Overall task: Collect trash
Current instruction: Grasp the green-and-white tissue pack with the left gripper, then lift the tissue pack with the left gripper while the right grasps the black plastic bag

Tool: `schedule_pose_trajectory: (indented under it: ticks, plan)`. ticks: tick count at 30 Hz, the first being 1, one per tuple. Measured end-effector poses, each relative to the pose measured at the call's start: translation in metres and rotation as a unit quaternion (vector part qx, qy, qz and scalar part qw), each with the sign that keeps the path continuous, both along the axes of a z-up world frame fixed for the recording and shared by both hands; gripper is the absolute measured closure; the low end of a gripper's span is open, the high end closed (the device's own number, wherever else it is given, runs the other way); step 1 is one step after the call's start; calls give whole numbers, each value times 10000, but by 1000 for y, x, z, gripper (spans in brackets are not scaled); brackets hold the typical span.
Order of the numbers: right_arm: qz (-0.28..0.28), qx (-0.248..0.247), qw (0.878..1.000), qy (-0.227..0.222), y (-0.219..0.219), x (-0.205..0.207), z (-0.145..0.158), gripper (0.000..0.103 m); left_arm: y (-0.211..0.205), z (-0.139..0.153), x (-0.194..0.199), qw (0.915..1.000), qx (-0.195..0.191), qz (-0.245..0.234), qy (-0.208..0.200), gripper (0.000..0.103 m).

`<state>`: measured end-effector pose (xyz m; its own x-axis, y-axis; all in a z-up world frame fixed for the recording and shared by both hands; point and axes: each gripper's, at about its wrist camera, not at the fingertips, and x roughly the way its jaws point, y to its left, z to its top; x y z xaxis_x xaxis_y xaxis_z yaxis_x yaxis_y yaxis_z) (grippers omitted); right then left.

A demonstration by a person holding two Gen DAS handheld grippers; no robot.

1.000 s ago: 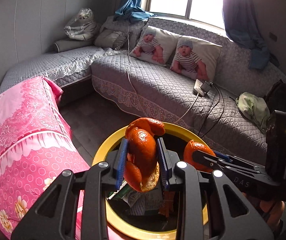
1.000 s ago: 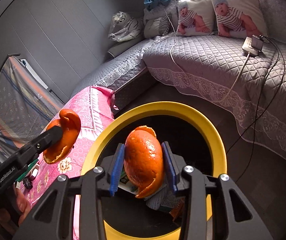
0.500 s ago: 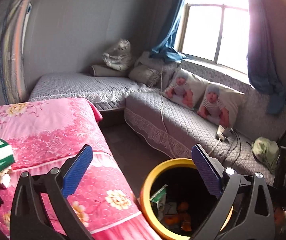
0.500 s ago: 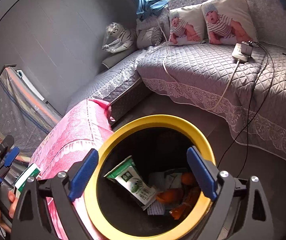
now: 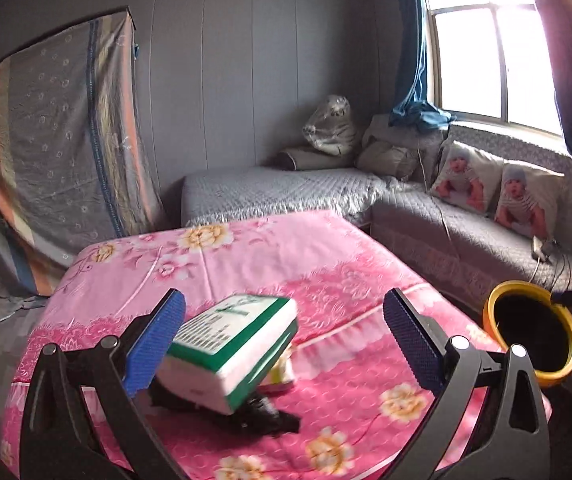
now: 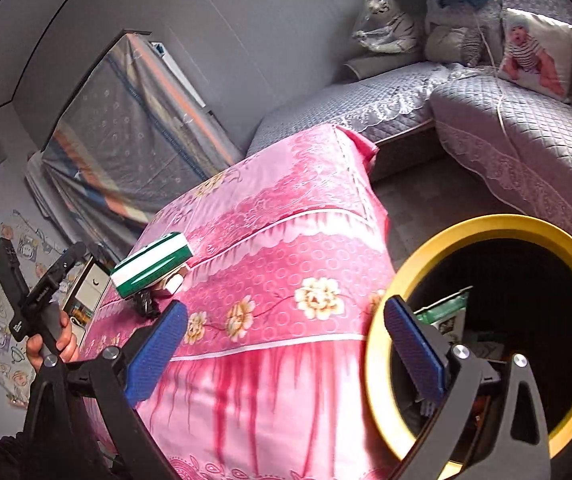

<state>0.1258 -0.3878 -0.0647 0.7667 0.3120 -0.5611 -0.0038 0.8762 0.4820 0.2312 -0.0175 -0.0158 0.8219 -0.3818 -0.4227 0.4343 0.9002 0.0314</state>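
Trash already lay inside the yellow-rimmed bin (image 6: 485,228) — a green-and-white carton (image 6: 443,314) and scraps of orange peel, just beyond the right hand-held gripper (image 6: 286,348). Its jaws had just been opening and stood wide with nothing between them, the right blue pad over the bin's near rim. The left hand-held gripper (image 5: 284,340) also stood wide, over the pink floral cloth (image 5: 325,248) covering the counter. A green-and-white pack (image 5: 234,340) lay tilted on a dark object (too blurred to name), close to the left pad; whether they touched I could not tell. From that gripper, the bin sat far off to the right — on the floor.
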Motion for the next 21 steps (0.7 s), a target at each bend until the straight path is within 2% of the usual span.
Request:
schedule_pose_trajectory:
  ticks: [2, 5, 11, 16, 21]
  plan:
    - [167, -50, 9998, 30, 16, 8, 1, 8, 19, -14, 14, 9990, 133, -206, 372, 8]
    - [392, -154, 9991, 63, 37, 18, 4, 8, 33, -32, 30, 9976, 321, -235, 559, 8]
    - [700, -332, 9969, 135, 66, 31, 2, 8, 56, -53, 59, 9945, 44, -375, 976, 8]
    - [769, -310, 9963, 222, 70, 39, -4, 8, 62, -70, 90, 9877, -94, -374, 1514, 8]
    - [779, -202, 9964, 271, 71, 44, -10, 8, 51, -82, 106, 9827, 20, -443, 1798, 8]
